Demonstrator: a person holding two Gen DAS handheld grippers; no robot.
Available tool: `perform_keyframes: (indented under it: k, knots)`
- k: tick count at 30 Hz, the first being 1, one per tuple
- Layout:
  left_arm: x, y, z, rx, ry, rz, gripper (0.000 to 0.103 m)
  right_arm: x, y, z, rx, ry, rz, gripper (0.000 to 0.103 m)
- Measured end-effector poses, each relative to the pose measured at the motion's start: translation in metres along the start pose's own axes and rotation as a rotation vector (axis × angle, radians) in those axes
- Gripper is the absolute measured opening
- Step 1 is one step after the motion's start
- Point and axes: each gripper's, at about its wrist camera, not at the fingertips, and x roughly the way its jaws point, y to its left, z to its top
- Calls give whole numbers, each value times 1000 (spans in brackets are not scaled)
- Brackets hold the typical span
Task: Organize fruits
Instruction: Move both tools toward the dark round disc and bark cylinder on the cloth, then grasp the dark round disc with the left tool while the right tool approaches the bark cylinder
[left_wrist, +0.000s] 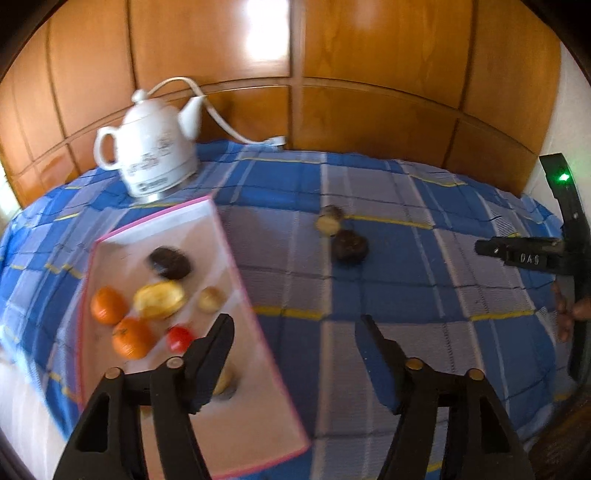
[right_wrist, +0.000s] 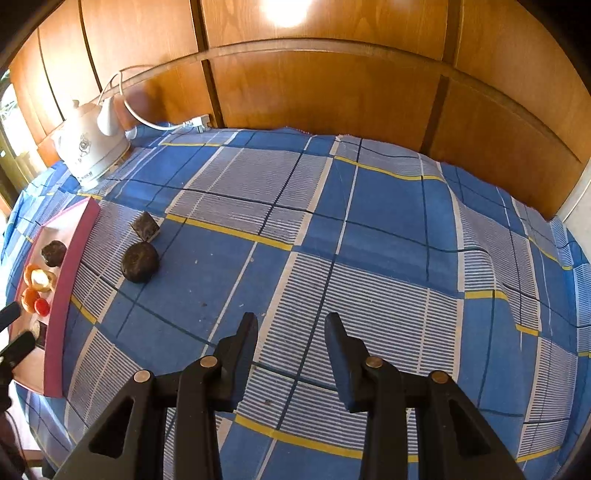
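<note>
A table covered by a blue checked cloth stands against a wood-panelled wall, with a white kettle at its far left corner and its cord trailing along the wall. Beside the kettle lies a white tray with a pink rim. In the tray sit two oranges, a small red fruit, a yellow cut fruit, a pale round piece and a dark brown fruit; another yellowish piece lies partly hidden behind the left gripper's finger. The left gripper hangs over the tray's right edge with its jaws spread wide and nothing between them. Out on the cloth, apart from the tray, a dark round fruit rests just beside a cut half fruit. The right gripper hovers above bare cloth, well apart from those two fruits, its jaws narrowly parted and empty.
</note>
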Motion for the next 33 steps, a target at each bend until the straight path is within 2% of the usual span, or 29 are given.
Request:
perform_keyframes:
  k: [4, 11, 25, 26, 27, 28, 33]
  knots:
    - [24, -14, 20, 11, 14, -22, 69, -2, 1, 2, 6, -7, 8, 38]
    - [77, -30, 44, -12, 94, -50, 69, -3, 5, 3, -2, -14, 25, 38]
    - [155, -54, 66, 45, 162, 15, 69, -5, 17, 6, -39, -28, 51, 38]
    - [155, -56, 66, 55, 142, 19, 67, -5, 17, 7, -40, -29, 51, 38]
    - [155, -57, 66, 62, 131, 12, 54, -5, 17, 7, -43, -30, 51, 38]
    - [154, -58, 67, 69, 123, -4, 46, -5, 17, 7, -42, -31, 50, 38]
    - [131, -55, 50, 45, 104, -57, 46, -7, 13, 7, -31, -36, 47, 38]
